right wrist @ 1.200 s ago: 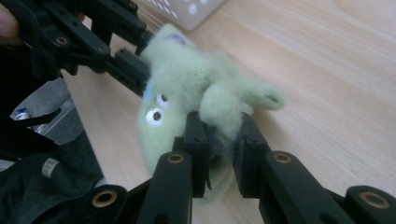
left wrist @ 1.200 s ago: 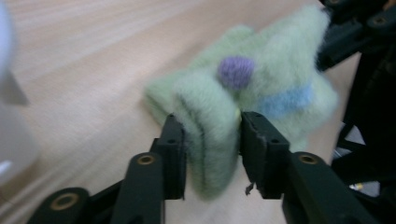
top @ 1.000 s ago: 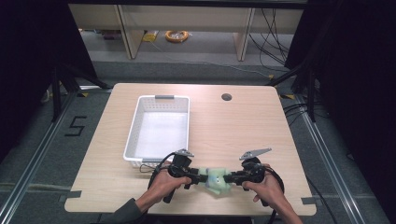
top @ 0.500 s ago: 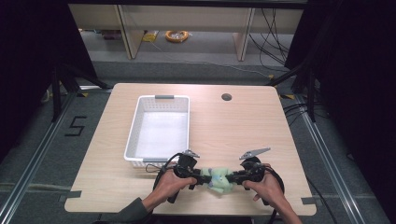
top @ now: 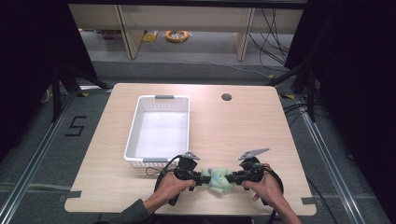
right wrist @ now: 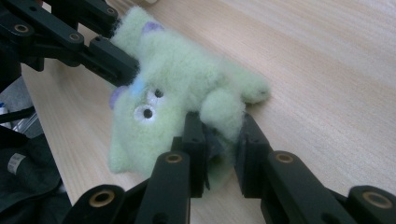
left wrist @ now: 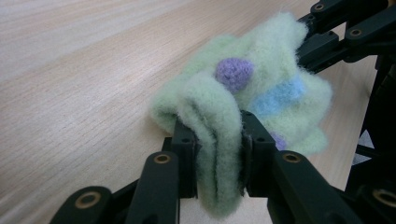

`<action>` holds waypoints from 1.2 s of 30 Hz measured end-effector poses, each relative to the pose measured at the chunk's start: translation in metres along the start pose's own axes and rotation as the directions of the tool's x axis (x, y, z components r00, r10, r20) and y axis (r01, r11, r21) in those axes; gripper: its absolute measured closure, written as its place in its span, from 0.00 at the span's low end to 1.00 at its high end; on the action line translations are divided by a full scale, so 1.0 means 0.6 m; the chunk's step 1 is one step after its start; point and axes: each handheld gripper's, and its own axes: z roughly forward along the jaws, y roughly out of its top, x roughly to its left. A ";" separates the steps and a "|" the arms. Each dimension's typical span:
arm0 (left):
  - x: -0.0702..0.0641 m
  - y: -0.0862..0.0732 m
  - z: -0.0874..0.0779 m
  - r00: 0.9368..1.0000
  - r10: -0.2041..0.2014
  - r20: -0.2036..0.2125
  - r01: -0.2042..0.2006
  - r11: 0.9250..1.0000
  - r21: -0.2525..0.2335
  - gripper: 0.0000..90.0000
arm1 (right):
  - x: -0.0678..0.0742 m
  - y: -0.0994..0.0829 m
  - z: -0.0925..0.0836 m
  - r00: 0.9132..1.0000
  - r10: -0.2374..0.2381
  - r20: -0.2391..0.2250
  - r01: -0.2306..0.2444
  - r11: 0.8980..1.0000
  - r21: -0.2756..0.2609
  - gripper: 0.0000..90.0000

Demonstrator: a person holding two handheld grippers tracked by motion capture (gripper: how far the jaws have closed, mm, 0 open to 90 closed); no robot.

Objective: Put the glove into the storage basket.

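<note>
A pale green plush toy (top: 219, 179) with purple and blue patches lies near the table's front edge, stretched between both grippers. My left gripper (top: 208, 177) comes at it from the left. Its jaws have just been closing and now pinch a fold of the green plush (left wrist: 261, 79) between the pads, as the left gripper (left wrist: 218, 140) shows in its own view. My right gripper (top: 232, 178) holds the opposite side. In the right gripper view the right gripper (right wrist: 219, 135) is shut on a limb of the toy (right wrist: 177, 79), whose eyes face that camera.
A white plastic basket (top: 140, 116) stands on the left half of the wooden table (top: 243, 130), just behind the left hand. A round cable hole (top: 226, 97) sits near the far edge. Shelving and cables lie on the floor beyond.
The left gripper has edged right toward the toy and its jaws have come together on the plush. The right hand and the toy have stayed put.
</note>
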 end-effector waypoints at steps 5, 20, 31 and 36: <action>-0.004 0.001 -0.010 1.000 0.012 0.018 -0.012 1.000 -0.007 0.82 | 0.005 0.002 -0.006 1.000 -0.013 -0.006 0.013 1.000 -0.008 0.87; -0.040 0.065 -0.124 0.998 0.056 0.001 -0.056 0.992 -0.117 0.81 | 0.056 0.089 -0.081 0.996 -0.092 -0.022 0.090 0.992 -0.093 0.87; -0.006 0.095 -0.211 0.995 0.029 -0.093 -0.043 0.987 -0.156 0.81 | 0.091 0.197 -0.068 0.986 -0.167 -0.020 0.164 0.983 -0.086 0.87; 0.020 0.091 -0.237 0.993 -0.003 -0.121 -0.017 0.986 -0.163 0.81 | 0.109 0.236 -0.046 0.979 -0.200 -0.031 0.197 0.978 -0.063 0.87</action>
